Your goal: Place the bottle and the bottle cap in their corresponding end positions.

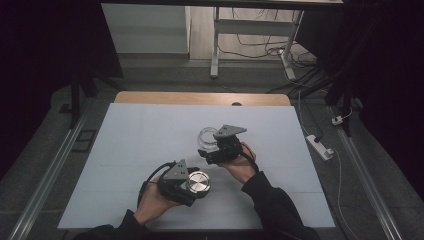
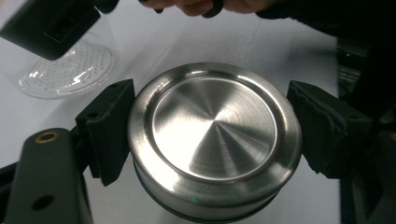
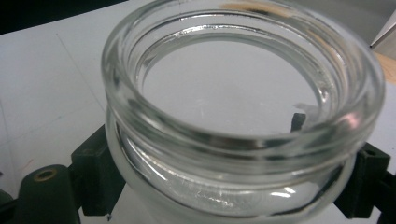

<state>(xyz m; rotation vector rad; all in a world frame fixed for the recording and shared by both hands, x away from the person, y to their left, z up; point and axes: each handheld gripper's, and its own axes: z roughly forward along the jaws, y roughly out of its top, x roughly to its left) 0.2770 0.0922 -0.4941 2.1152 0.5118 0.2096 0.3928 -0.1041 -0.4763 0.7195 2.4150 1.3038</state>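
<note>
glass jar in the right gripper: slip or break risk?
The clear, thick-walled round glass jar looks smooth and glossy, so it could probably slip between the right gripper's black jaws, which clamp its curved sides. It is likely rigid, fairly heavy for its size, and breakable if dropped on the white table.

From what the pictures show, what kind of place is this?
Probably a lab or recording workspace, not a home: a table under a plain white sheet, a power strip and loose cables on the floor, dark surroundings.
</note>
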